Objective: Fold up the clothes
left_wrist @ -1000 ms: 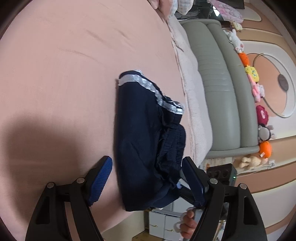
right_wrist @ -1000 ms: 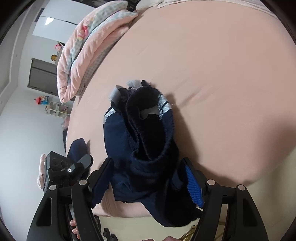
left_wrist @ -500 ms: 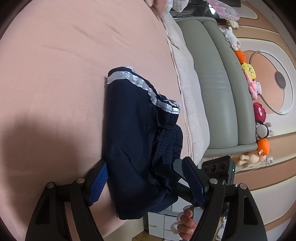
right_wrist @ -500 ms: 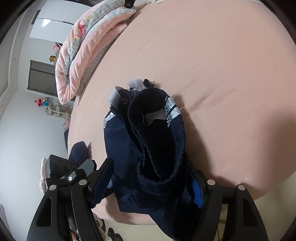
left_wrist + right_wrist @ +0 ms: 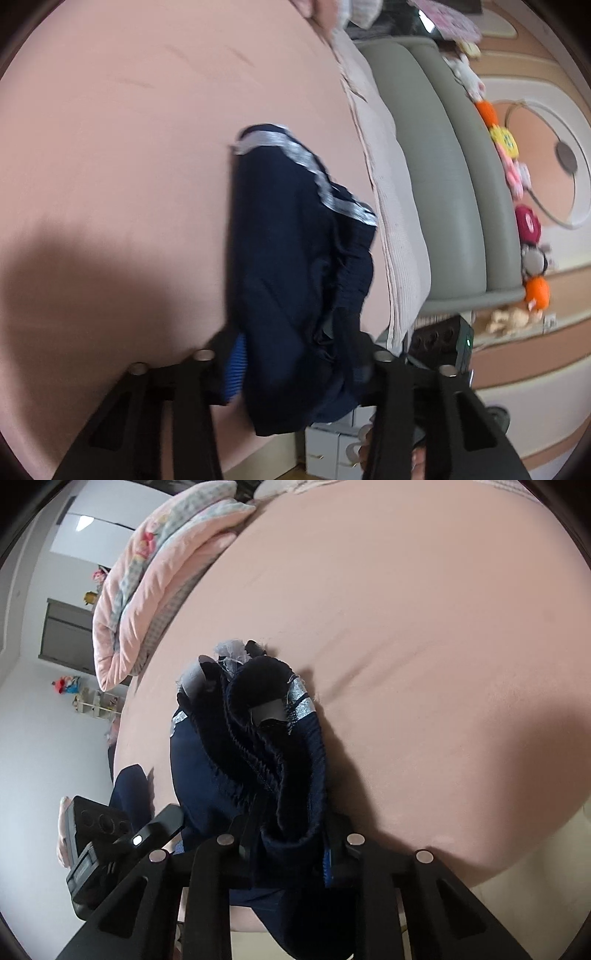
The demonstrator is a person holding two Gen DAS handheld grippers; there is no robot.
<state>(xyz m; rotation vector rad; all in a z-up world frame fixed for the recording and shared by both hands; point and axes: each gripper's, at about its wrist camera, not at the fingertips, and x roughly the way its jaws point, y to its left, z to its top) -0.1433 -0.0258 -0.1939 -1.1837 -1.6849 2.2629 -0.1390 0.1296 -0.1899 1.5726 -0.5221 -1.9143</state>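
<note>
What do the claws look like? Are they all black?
Mostly. Each claw, the left claw and the right claw, has two black plastic arms with triangle-shaped holes and round silver pins on top. The finger pads are bright blue and ribbed. A black box with a small light sits on the other claw.

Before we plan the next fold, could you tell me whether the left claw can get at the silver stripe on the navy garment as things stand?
Probably not right away: the left claw is closing on the garment near edge, and the stripe lies at the far end.
</note>
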